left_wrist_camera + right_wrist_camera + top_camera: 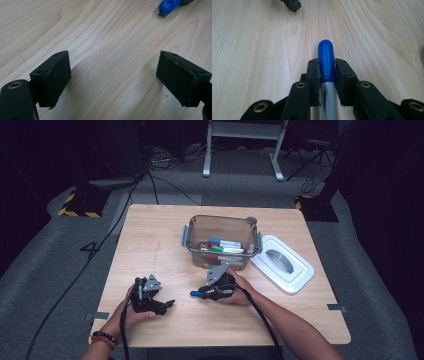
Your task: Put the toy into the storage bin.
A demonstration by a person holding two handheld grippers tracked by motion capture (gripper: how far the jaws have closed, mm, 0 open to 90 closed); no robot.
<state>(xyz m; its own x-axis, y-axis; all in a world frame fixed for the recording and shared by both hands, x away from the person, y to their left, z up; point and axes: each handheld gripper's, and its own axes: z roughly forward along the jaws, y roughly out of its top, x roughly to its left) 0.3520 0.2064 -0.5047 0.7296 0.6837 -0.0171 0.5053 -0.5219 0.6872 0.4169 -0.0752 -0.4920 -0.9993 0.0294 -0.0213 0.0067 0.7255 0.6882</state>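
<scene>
We look down on a light wooden table standing on grey carpet. Toward its far side sits a clear plastic box with grey latches, and inside it lie several markers with blue, red and green caps; how many there are we cannot quite count from the high view. Just to the right of the box, apart from it, the white lid lies flat on the tabletop.

Nearer to us, both forearms come in from the bottom edge. Our left hand holds the left gripper low over the near left part of the table, a beaded band on that wrist. In the left gripper view its two black jaws stand well apart over bare wood, with nothing between them, and the blue cap shows at the top right edge.

Our right hand holds the right gripper just in front of the box, pointing left. Its jaws are clamped together on a blue-capped marker: the pads press the cap's base on both sides, the grey barrel runs back between the jaws, and the cap's rounded tip juts out ahead. The marker lies close over the wood, between the box and the left gripper.
</scene>
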